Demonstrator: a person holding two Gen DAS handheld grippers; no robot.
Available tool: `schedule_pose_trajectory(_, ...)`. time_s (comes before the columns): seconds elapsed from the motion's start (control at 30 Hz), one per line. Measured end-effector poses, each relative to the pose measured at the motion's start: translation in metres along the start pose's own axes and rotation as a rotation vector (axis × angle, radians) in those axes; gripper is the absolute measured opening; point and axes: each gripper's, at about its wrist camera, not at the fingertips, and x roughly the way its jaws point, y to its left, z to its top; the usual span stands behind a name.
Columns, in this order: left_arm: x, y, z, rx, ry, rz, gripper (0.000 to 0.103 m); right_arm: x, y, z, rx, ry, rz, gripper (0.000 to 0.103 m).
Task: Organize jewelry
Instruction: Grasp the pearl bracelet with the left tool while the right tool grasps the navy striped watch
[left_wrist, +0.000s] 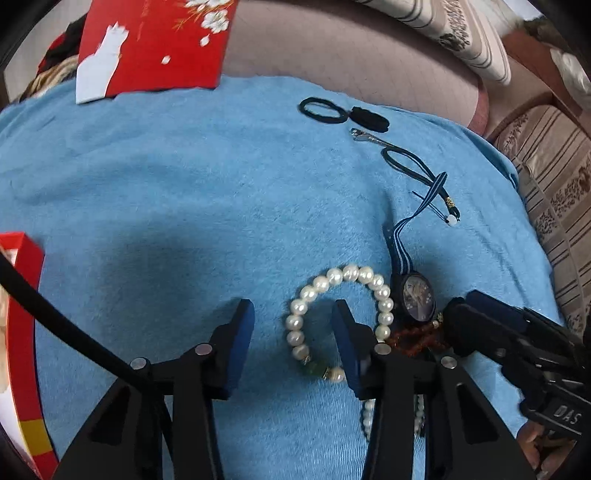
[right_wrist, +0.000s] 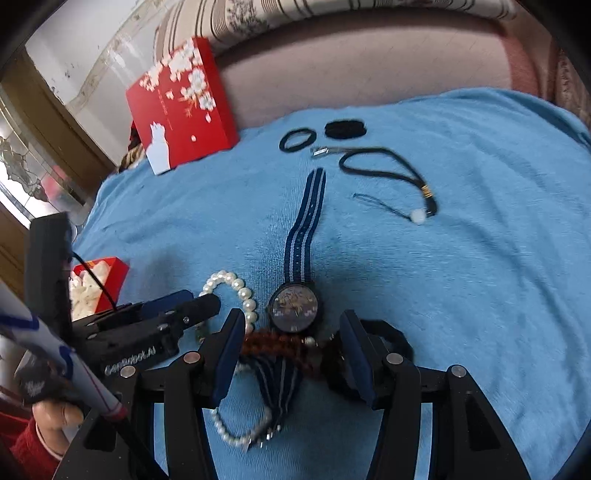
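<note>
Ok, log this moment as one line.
left gripper: open, at pearl bracelet | right gripper: open, over watch | blue towel

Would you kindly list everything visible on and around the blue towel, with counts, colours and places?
blue towel: one, light blue, spread under everything.
pearl bracelet: one, white with a green bead, around the left gripper's right finger.
second pearl strand: one, white, near edge, partly hidden.
watch: one, dark face, blue striped strap, centre.
reddish-brown bead bracelet: one, just below the watch.
hair ties: two, black, far side.
cord with white bead: one, black, far right.
metal clip: one, silver, beside the hair ties.
red box lid: one, floral, far left.
open red box: one, left edge.
left hand-held gripper: open.
right hand-held gripper: open, straddling the bead bracelet.
</note>
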Motion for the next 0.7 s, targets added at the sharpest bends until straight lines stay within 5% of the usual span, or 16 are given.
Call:
schedule_pose_trajectory(0.13, 0.003, -0.004, -0.001, 0.011, -0.020, -0.002, 0.039, 0.009, -0.002, 0.001, -0.010, 0.010, -0.002, 0.058)
schedule_pose_trajectory(0.2, 0.004, -0.004, -0.002, 0.011, -0.008, -0.002, 0.009, 0.011, -0.003, 0.002, -0.009, 0.013, 0.004, 0.058)
schedule_pose_trajectory(0.7, -0.014, 0.035, -0.019, -0.073, -0.016, -0.034, 0.010, 0.032, 0.021, 0.002, -0.123, 0.044, -0.116, 0.055)
